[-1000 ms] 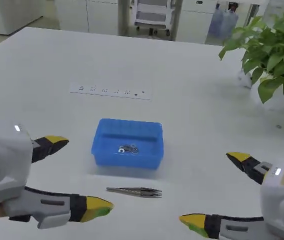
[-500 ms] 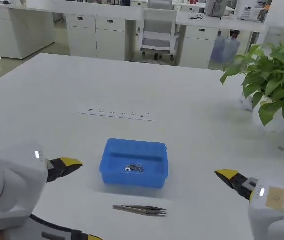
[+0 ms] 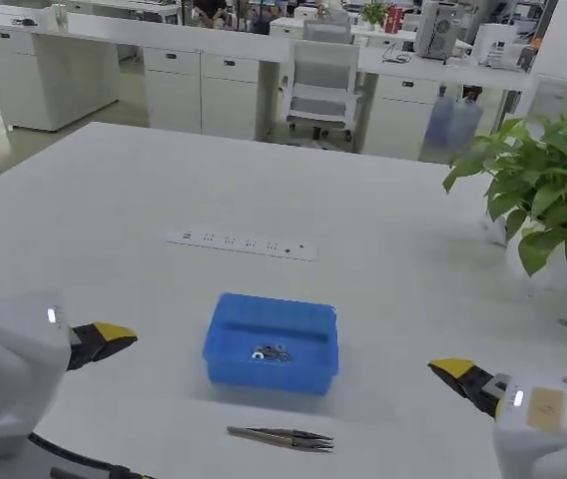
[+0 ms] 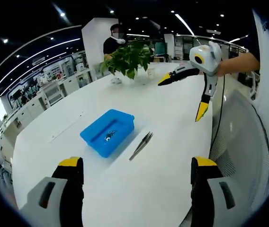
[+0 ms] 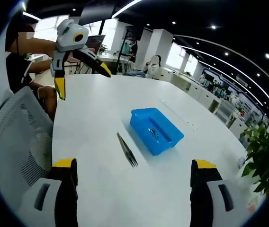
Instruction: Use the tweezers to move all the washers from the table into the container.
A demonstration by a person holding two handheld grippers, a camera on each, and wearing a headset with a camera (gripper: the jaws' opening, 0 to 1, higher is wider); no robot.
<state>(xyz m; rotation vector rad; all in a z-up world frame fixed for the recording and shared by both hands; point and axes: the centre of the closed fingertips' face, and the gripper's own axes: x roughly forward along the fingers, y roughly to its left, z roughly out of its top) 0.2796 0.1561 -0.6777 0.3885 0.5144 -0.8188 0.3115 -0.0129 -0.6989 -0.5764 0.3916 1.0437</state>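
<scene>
While the left gripper (image 4: pixel 137 163) and the right gripper (image 5: pixel 133 163) are held with jaws spread wide and nothing between them, the washers (image 3: pixel 271 352) are seen gathered on the floor of the blue container (image 3: pixel 272 371). The tweezers (image 3: pixel 281 437) are laid flat on the white table (image 3: pixel 413 259), just beside the container on the person's side, untouched. One gripper is held to each side of the container, well apart from it. A power strip (image 3: pixel 242 242) is set beyond the container.

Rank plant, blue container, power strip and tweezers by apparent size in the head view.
1. plant, cut off by the frame edge
2. blue container
3. power strip
4. tweezers
The last two are both thin. The strip looks longer but lies farther from the camera, so their order is unsure.
</scene>
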